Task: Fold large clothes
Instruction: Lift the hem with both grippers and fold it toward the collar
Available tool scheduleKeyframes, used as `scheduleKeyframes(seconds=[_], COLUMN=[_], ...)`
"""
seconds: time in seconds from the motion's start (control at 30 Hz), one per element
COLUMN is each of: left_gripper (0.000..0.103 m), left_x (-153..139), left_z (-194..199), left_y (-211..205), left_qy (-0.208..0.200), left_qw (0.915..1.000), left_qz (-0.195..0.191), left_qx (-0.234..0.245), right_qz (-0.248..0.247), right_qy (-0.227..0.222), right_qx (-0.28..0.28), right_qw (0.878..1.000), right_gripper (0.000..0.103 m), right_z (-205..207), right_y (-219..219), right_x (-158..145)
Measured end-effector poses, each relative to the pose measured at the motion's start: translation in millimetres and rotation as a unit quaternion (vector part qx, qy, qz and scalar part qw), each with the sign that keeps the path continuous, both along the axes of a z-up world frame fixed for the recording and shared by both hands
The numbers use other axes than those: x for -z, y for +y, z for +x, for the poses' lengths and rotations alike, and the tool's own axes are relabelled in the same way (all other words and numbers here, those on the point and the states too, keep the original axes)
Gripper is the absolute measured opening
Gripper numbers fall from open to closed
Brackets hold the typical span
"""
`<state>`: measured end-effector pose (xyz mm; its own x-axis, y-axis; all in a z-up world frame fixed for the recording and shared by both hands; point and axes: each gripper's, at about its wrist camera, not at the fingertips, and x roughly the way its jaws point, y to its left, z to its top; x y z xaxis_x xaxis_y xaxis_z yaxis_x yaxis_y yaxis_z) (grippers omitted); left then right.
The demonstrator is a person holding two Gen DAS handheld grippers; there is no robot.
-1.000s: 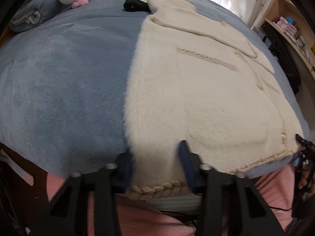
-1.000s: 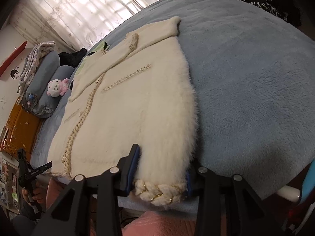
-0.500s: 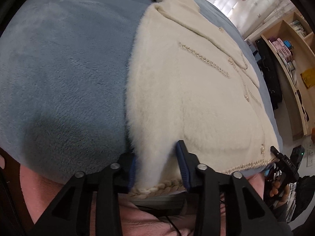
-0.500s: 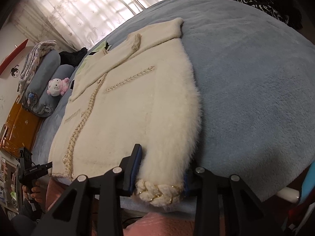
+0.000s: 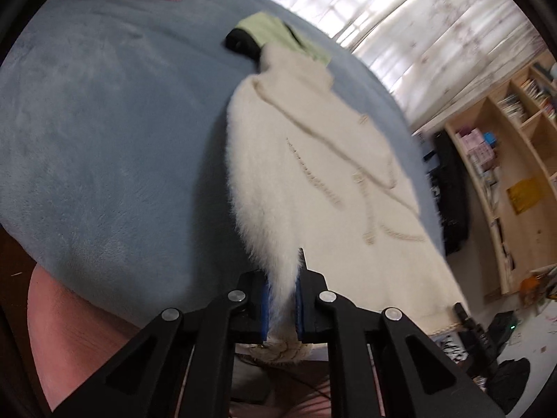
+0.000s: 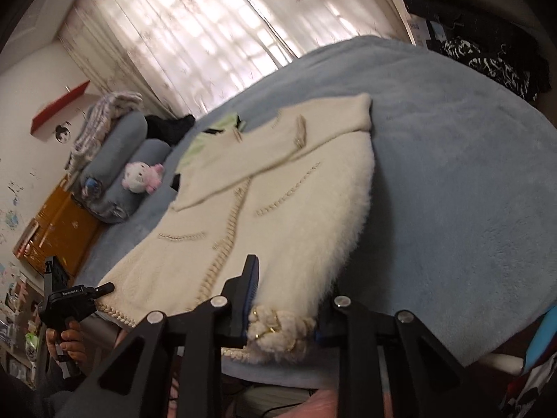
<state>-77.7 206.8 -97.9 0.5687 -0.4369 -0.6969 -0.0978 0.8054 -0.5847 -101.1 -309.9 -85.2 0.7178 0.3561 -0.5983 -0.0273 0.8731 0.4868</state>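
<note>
A cream fuzzy cardigan [image 5: 313, 191] with braided trim lies flat on a blue blanket-covered bed [image 5: 104, 139]. My left gripper [image 5: 282, 299] is shut on its near hem corner, and fur bunches between the blue pads. In the right wrist view the same cardigan [image 6: 278, 216] spreads away toward the window. My right gripper [image 6: 283, 313] has the other hem corner, with its braided edge, filling the gap between the pads, and its jaws are closing on it. Both corners are raised a little off the bed. The left gripper [image 6: 66, 296] shows at the left, held by a hand.
A green and black garment [image 5: 278, 31] lies beyond the cardigan's collar. A plush toy [image 6: 141, 176] leans on grey pillows [image 6: 122, 146] at the bed's head. Wooden shelves [image 5: 504, 174] stand on the right and an orange cabinet [image 6: 59, 230] on the left. Curtained windows are behind the bed [image 6: 452, 174].
The left jaws have closed from wide apart onto the hem. The right jaws have narrowed on their corner. Both grippers have risen, lifting the hem, and the left one has rolled.
</note>
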Motion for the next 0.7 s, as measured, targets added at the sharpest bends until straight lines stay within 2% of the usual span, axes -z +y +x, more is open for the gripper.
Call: scheduleKeyframes(seconds=[0.2,0.37,0.53,0.7], left_gripper=[0.007,0.008,0.008,0.008], left_x=[-36,-66,-77,-74], left_z=[-23,-31,-3,69], left_y=[-8,4,20,24], left_qy=[-0.028,-0.035,-0.037,-0.037], left_qw=[0.9995,0.9992,0.9992,0.9992], left_qz=[-0.010,-0.015,-0.012,-0.006], left_qx=[0.011,0.008,-0.006,-0.015], right_qz=[0.018,0.035,0.084,0.136], right_qy=[-0.029,-0.048,-0.051,-0.032], right_qx=[-0.013,-0.026,0.011,0.070], right_qw=[0.999,0.998,0.995,0.988], right_gripper=[0.023,0.023,0.023,0.023], right_z=[-22,-31,-5,52], right_y=[8,10,-12,-40], right_x=[-29,-54,-59,-52])
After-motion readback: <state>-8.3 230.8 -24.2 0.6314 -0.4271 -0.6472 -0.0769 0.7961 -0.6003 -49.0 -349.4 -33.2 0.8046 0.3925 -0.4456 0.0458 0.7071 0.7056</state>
